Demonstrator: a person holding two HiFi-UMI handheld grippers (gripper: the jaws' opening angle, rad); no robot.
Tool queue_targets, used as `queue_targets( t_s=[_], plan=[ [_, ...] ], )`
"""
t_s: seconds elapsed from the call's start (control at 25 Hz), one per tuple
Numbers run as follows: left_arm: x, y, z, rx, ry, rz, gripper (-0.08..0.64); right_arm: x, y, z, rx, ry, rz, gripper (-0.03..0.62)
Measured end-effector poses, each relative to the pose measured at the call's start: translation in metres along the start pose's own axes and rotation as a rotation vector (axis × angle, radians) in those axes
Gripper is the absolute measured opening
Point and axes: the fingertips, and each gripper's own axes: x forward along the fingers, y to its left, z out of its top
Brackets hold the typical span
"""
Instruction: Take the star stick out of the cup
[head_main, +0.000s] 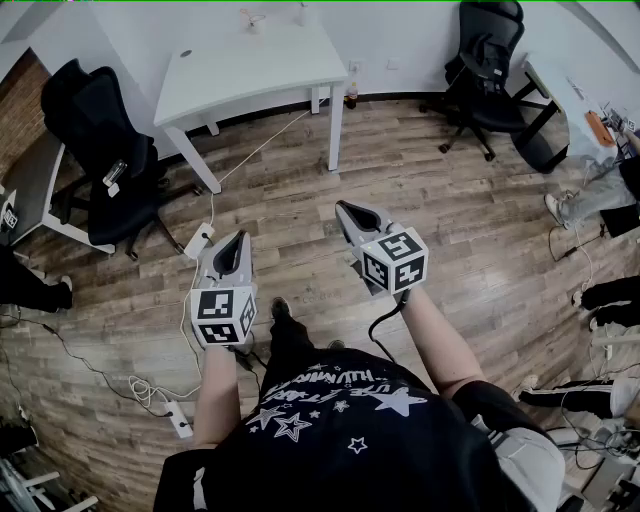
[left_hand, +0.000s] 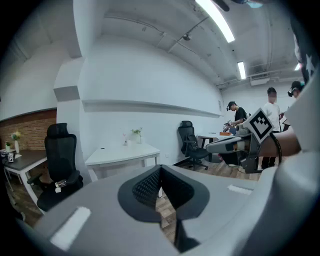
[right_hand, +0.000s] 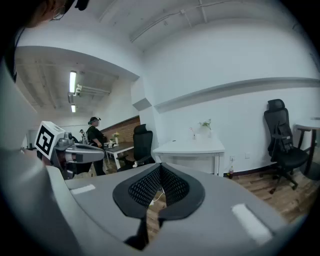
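Observation:
I stand on a wood floor with both grippers held out level in front of me. My left gripper (head_main: 237, 242) (left_hand: 160, 169) is shut with nothing between its pads. My right gripper (head_main: 346, 209) (right_hand: 160, 168) is also shut and empty. Ahead stands a white table (head_main: 250, 70) (left_hand: 122, 154) (right_hand: 187, 148), well out of reach of both grippers. At its far edge sits a small cup-like thing (head_main: 252, 19) (left_hand: 136, 135) (right_hand: 205, 125) with thin stems rising from it. It is too small to make out a star stick.
Black office chairs stand at the left (head_main: 95, 150) and at the back right (head_main: 490, 60). A power strip (head_main: 199, 240) and cables (head_main: 150, 390) lie on the floor by my feet. Other people stand at desks to the sides (left_hand: 239, 120) (right_hand: 95, 132).

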Motion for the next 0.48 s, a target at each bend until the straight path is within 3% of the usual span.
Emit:
queue_targets(
  t_s=[0.48],
  plan=[
    [0.016,0.019,-0.016,0.003,0.051,-0.035,0.003,0.031,-0.001,-0.001,0.018,0.009,-0.019,0.017]
  ],
)
